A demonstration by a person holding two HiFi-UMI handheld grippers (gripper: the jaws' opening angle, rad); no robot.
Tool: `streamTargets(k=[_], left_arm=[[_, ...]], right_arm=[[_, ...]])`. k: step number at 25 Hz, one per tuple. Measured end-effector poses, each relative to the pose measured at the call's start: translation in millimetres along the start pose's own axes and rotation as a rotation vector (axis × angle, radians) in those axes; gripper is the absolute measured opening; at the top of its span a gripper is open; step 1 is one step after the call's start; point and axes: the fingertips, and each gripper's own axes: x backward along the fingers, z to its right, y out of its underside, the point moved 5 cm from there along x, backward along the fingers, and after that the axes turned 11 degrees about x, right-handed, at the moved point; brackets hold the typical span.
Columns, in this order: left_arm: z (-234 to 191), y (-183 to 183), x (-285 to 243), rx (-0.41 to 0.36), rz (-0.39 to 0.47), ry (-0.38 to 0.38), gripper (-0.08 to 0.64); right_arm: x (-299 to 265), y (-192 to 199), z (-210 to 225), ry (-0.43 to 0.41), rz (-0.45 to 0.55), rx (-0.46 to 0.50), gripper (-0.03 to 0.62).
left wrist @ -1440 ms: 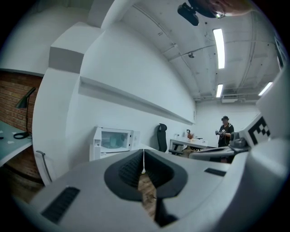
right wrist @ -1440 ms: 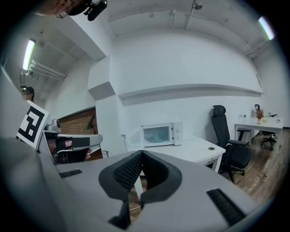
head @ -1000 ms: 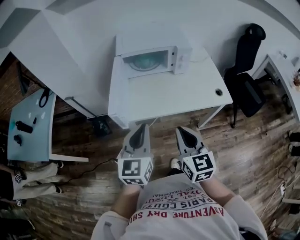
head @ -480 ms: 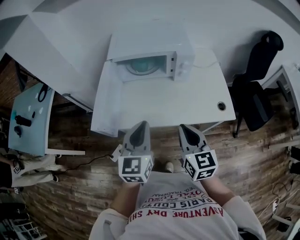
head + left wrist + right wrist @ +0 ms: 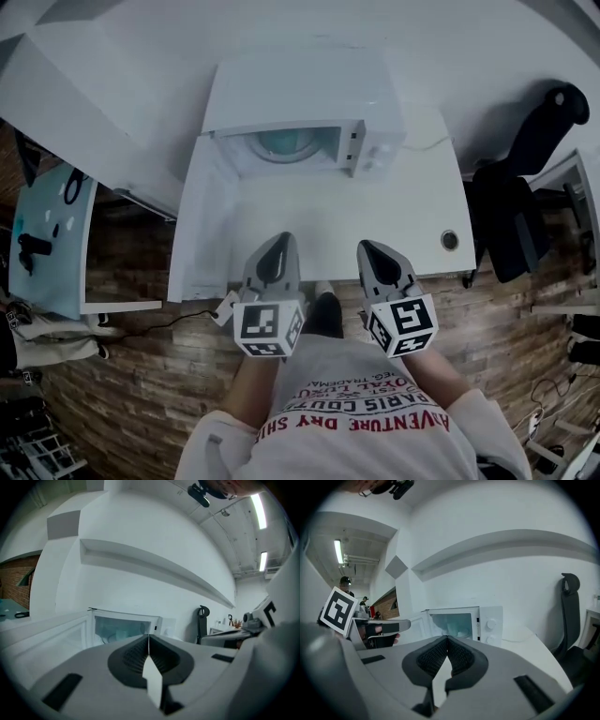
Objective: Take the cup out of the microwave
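White bench [image 5: 412,206]: white box microwave [image 5: 300,94], door open, upper centre, straight above your left gripper [image 5: 278,246]; right gripper [image 5: 372,251] offset rightward. Both closed, empty; cup not made out.

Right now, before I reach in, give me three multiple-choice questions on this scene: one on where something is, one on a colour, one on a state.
1. Where does the white box-shaped microwave stand?
A. on the wooden floor
B. at the far end of the white table
C. on a metal cart

2. What colour is the high-backed office chair beside the table?
A. black
B. red
C. white

3. How is the microwave's door?
A. shut
B. taken off
C. swung open

Answers:
1 B: the head view shows it on the tabletop's far end.
2 A: its back and seat are black in both the head view and the right gripper view.
3 C: the door stands out to the left and the interior shows.
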Motion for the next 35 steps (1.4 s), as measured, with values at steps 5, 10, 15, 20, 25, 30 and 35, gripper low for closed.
streamTargets(k=[5, 10, 15, 20, 25, 30, 35], left_arm=[[-19.1, -16.3, -51.4, 0.019, 0.008, -0.012, 0.009], [-41.8, -23.7, -97.6, 0.032, 0.003, -0.041, 0.009], [-58.9, -20.7, -132.7, 0.033, -0.028, -0.055, 0.009], [-68.6, -2.0, -156.1, 0.028, -0.066, -0.049, 0.009], [-78.9, 17.7, -176.6, 0.055, -0.072, -0.041, 0.009], [-94.2, 30.3, -195.6, 0.083, -0.086, -0.074, 0.009], [-107.7, 41.4, -217.5, 0.099, -0.104, -0.084, 0.114]], right_arm=[[-46.3, -15.2, 26.6, -0.012, -0.007, 0.013, 0.011], [-94.9, -23.9, 51.1, -0.021, -0.02, 0.019, 0.011], [-137.7, -24.3, 70.4, -0.034, -0.023, 0.025, 0.011], [-168.6, -7.7, 75.9, -0.067, -0.054, 0.016, 0.011], [-187.0, 2.2, 74.8, -0.133, -0.091, 0.013, 0.011], [-202.5, 6.6, 75.3, -0.172, -0.089, 0.017, 0.011], [-222.9, 16.2, 76.0, -0.174, -0.096, 0.017, 0.011]])
